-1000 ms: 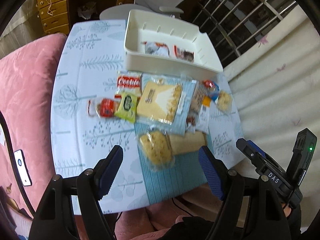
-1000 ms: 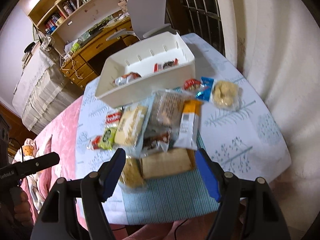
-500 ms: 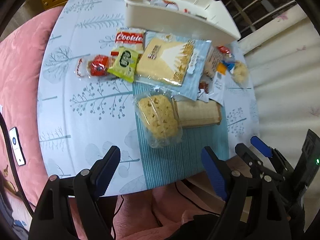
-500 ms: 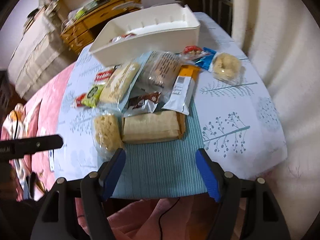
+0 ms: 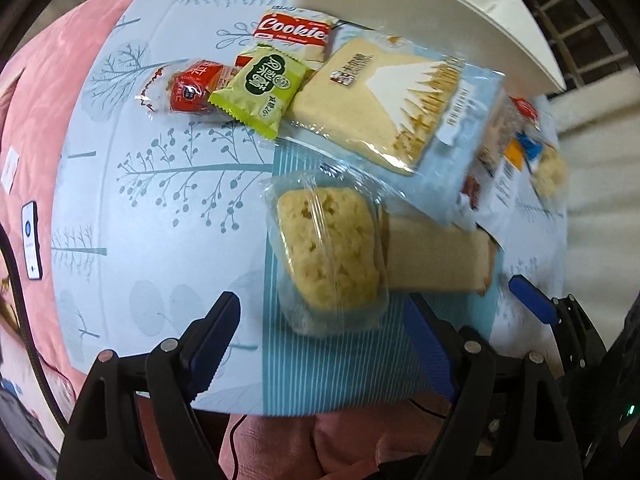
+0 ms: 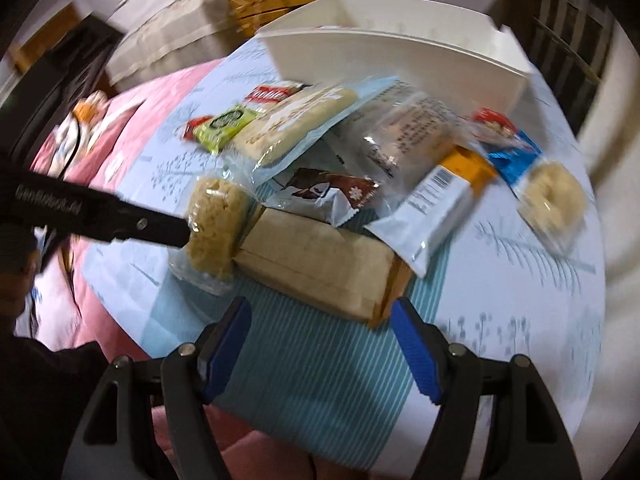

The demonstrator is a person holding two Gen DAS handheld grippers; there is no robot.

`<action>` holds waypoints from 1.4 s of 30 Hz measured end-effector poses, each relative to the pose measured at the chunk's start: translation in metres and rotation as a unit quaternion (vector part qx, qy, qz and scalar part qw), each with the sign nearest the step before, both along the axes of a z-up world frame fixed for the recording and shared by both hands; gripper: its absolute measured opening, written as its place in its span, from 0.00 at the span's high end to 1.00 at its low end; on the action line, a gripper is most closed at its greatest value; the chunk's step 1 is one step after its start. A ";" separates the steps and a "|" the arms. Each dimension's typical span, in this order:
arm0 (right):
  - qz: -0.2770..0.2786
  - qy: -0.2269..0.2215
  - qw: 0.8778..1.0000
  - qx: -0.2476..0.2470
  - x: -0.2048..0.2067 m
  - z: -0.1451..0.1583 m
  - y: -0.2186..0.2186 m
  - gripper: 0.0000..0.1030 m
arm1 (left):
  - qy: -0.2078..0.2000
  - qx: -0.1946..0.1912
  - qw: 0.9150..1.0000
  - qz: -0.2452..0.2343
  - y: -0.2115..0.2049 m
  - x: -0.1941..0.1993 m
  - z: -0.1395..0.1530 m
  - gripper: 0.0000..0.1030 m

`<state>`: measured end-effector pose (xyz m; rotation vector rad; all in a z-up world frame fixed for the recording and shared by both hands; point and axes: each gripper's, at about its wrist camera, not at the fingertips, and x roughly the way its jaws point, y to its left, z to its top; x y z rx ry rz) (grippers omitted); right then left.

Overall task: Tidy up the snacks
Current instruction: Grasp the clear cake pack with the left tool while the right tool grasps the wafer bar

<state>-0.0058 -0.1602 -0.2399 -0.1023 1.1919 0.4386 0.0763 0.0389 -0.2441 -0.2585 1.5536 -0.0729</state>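
Several wrapped snacks lie heaped on a round table (image 5: pixel 168 184) in front of a white bin (image 5: pixel 432 8). My left gripper (image 5: pixel 320 320) is open and empty, its jaws either side of a clear-wrapped crumbly cake (image 5: pixel 328 248). My right gripper (image 6: pixel 320 320) is open and empty, just short of a tan paper-wrapped block (image 6: pixel 320 260). The cake also shows in the right wrist view (image 6: pixel 212 224), the block in the left wrist view (image 5: pixel 436 260). A large sponge-cake pack (image 5: pixel 380 104), a green packet (image 5: pixel 264 84) and a red Cookie pack (image 5: pixel 296 32) lie behind.
A striped blue mat (image 6: pixel 320 368) covers the near table edge. A brown packet (image 6: pixel 332 192), an orange-and-white bar (image 6: pixel 440 204) and a round rice cake (image 6: pixel 554 200) lie to the right. A pink quilt (image 5: pixel 36 92) lies left of the table. The white bin (image 6: pixel 400 56) stands at the back.
Both grippers have moved down and forward toward the near snacks. The cake and tan block now sit close in front of the open jaws. Nothing has been gripped.
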 end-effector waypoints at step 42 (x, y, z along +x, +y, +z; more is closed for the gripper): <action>0.285 -0.006 0.955 -0.081 0.025 -0.040 0.050 0.38 | 0.054 0.078 0.989 0.111 -0.016 0.029 -0.067 0.45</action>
